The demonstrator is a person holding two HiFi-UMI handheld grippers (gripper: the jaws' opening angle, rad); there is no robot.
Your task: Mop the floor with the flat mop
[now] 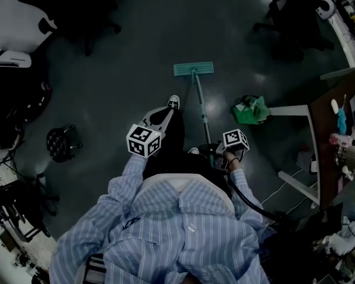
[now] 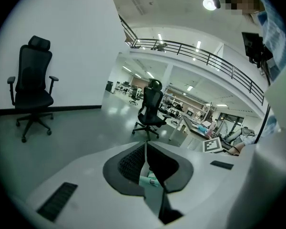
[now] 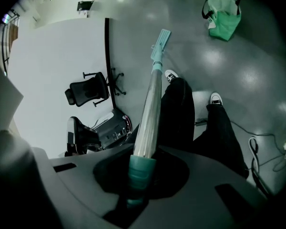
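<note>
Right gripper view shows the right gripper (image 3: pixel 137 178) clamped on the teal grip of the flat mop (image 1: pixel 193 69), whose head lies on the floor (image 1: pixel 130 64). The left gripper (image 2: pixel 145 162) has its jaws pressed together.

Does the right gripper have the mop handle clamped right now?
Yes, the right gripper has its jaws closed around the teal lower end of the mop handle.
</note>
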